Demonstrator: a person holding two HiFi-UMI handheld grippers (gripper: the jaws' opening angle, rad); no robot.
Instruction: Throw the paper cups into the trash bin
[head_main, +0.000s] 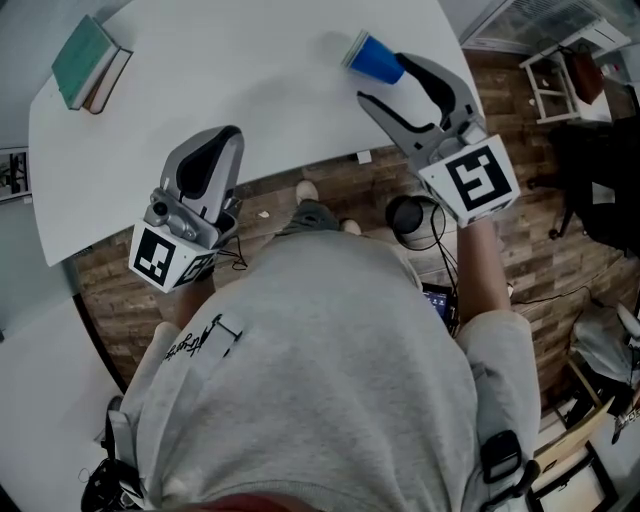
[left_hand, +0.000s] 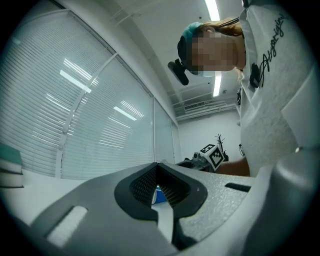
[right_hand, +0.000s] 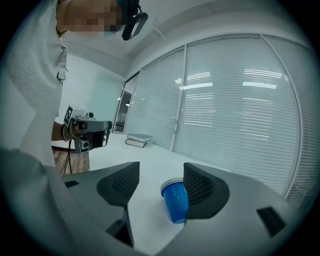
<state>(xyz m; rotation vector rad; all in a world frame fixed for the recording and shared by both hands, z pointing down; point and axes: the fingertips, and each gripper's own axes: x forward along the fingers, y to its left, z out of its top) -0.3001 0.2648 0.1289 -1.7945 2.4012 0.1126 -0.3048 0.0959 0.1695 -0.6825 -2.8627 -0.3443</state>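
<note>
A blue paper cup (head_main: 375, 58) is lying on its side on the white counter (head_main: 250, 90), close to the counter's far edge, with its mouth pointing away from the person (head_main: 320, 380) and what look like nested rims showing there. The right claw (head_main: 383, 78) is reaching over the counter with its jaws spread wide and released. In the right gripper view the cup is sitting between them, pressing against the right-hand pad, while the other pad is standing clear of it. The left claw (head_main: 222, 135) is hovering at the counter's near edge, well apart from the cup. Its jaws are clenched tip to tip with nothing between them, and only a sliver of the blue cup is showing through the slit below the pads. Two stacked books (head_main: 90, 62) are resting at the counter's far left corner, and slatted blinds (right_hand: 235, 110) are running behind the counter.
</note>
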